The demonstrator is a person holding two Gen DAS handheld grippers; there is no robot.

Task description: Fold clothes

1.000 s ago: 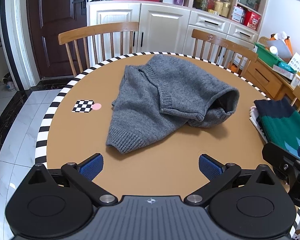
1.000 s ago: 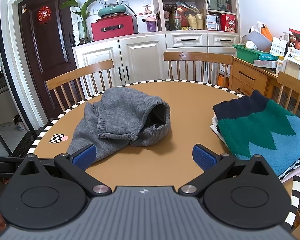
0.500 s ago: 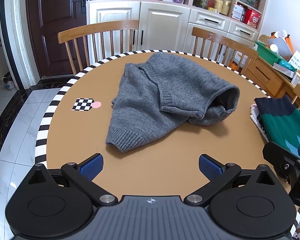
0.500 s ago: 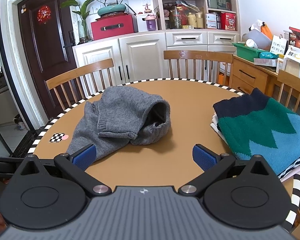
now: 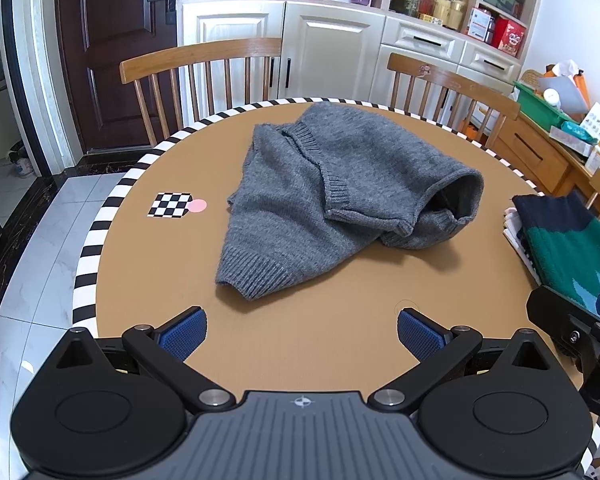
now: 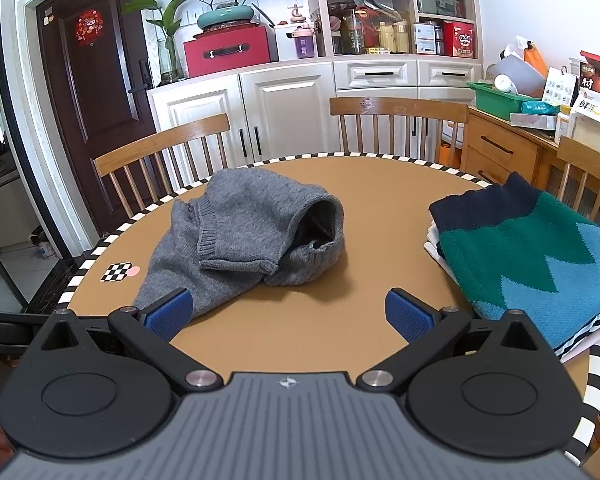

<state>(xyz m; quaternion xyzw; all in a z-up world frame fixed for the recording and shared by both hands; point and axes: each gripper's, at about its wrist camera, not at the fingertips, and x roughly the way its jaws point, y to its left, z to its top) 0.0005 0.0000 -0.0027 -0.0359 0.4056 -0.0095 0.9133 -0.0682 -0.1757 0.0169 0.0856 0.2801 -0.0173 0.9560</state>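
A crumpled grey knit sweater (image 5: 332, 196) lies in a heap in the middle of the round tan table (image 5: 160, 272); it also shows in the right wrist view (image 6: 244, 236). Its hem points toward me and one opening gapes to the right. My left gripper (image 5: 302, 334) is open and empty, above the table's near edge, short of the sweater's hem. My right gripper (image 6: 288, 314) is open and empty, its left pad (image 6: 168, 314) just in front of the sweater's near corner. The right gripper's body shows at the left wrist view's right edge (image 5: 580, 332).
A stack of folded clothes topped by a green, blue and navy sweater (image 6: 540, 252) sits at the table's right edge. A checkerboard marker with a pink dot (image 5: 174, 205) lies left. Wooden chairs (image 5: 204, 80) ring the far side. White cabinets (image 6: 284, 108) stand behind.
Both grippers stay open and nearly still. The view has shifted very slightly; the sweater has not moved.
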